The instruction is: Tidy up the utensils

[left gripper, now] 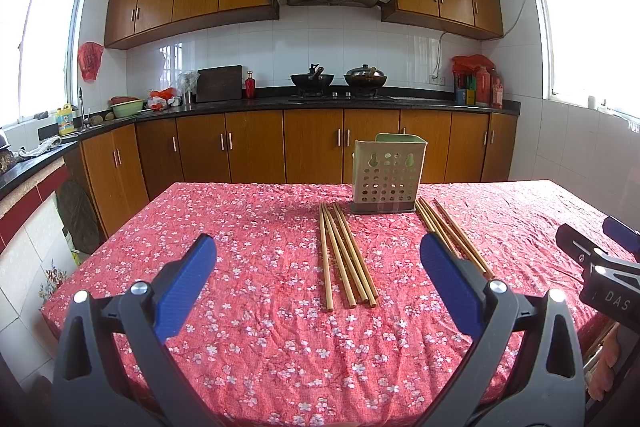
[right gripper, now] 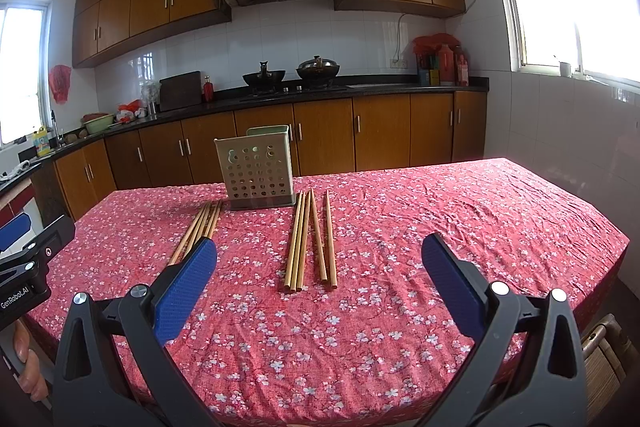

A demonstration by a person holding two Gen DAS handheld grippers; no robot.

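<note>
Near the middle of both frames, on the flowered red tablecloth (left gripper: 248,227), lie two bunches of chopsticks, and behind them, toward the far edge of the table, stands the pale green holder (left gripper: 386,173) with holes in its wall. In the left wrist view one bunch (left gripper: 346,257) lies just left of centre, its far ends close to the holder's foot; the other bunch (left gripper: 454,237) runs down toward the right and passes behind my blue pad. In the right wrist view that second bunch (right gripper: 312,241) sits at centre, and the first bunch (right gripper: 198,229) slants off at the left.

My left tongs (left gripper: 318,281) are released, fingers spread wide, nothing between them. My right tongs (right gripper: 320,281) are the same, wide apart and empty, hanging above the near ends of the centre bunch.

I judge the sticks to be light, stiff and smooth, probably bamboo, so they will roll and slip sideways if I pinch them loosely. They lie flat against soft cloth, which gives little room to get a finger under. I would take hold near the middle of a bunch, across its length, so it stays level, then tip it upright over the holder. Gripping near one end would likely let the far end droop and fan out.
</note>
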